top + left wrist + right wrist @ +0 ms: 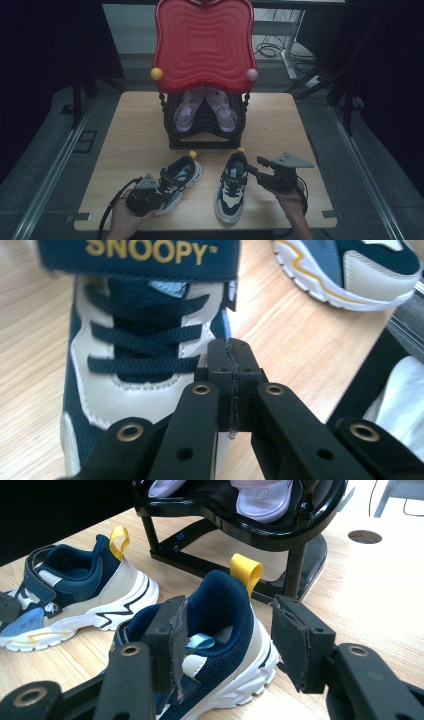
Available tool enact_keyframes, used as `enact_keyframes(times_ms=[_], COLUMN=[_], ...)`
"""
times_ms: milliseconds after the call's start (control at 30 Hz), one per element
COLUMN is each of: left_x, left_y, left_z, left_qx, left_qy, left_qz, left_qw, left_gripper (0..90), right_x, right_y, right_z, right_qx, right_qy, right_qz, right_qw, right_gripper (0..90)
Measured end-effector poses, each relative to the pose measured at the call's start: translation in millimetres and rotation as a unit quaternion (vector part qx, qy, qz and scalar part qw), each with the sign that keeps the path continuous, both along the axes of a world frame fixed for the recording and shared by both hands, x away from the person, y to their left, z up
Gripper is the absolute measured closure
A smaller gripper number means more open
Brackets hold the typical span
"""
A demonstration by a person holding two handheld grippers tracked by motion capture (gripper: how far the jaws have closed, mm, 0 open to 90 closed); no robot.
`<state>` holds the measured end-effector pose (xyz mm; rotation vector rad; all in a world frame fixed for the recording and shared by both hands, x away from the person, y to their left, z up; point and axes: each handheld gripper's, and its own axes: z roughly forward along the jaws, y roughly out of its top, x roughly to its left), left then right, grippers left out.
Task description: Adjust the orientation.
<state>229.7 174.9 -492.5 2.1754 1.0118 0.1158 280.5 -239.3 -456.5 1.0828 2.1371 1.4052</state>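
The work seems to be putting shoes on the black shoe rack [207, 140] under the red tray top [204, 42]. The pair of lilac sandals [205, 110] already rests on the rack's shelf, so that part looks finished. Both navy-and-white sneakers are on the table [135, 125] in front of the rack, so neither is placed yet; I judge the work to be near half done.

The left sneaker [179, 181] lies tilted, its heel with the yellow pull loop towards the rack. Your left tongs [234, 371] are pressed together at the side of this shoe, just beside the laces [145, 345] and below the strap with the word SNOOPY [150, 250]. A thin edge of something runs between the two pads, but I cannot tell if it is shoe fabric or only the pad lining, so whether you hold the shoe is not certain.

The right sneaker [210, 645] stands upright, near the left one but apart from it. Your right tongs [227, 645] are wide apart, one pad on each side of the heel collar, below the yellow pull loop [246, 572]. They do not seem to press the shoe yet. What is left: close on this sneaker, lift it to the rack, then do the same with the other.
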Motion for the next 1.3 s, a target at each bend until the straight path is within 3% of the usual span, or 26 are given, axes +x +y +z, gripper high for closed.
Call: enact_keyframes(times_ms=[200,500,1067,1300], left_x=[4.3,15.9,38.0,38.6], left_y=[17.9,37.1,55.8,57.1], left_z=[0.2,-1.1,-0.5,2.3], left_qx=[0.008,0.001,0.009,0.001], left_qy=[-0.007,-0.003,-0.002,-0.009], left_qz=[0.027,0.052,0.083,0.087], left_qw=[0.9996,0.9986,0.9965,0.9962], left_gripper=[90.0,90.0,90.0,89.8], right_x=[0.5,0.8,0.9,0.4], right_y=[0.5,3.0,11.4,16.3], right_z=[0.2,3.9,6.2,6.6], right_qx=[0.000,0.001,-0.001,0.000], right_qy=[0.001,-0.004,-0.007,-0.005], right_qz=[0.000,0.004,0.015,0.023], right_qw=[1.0000,1.0000,0.9999,0.9997], right_gripper=[48.8,48.8,49.0,49.1])
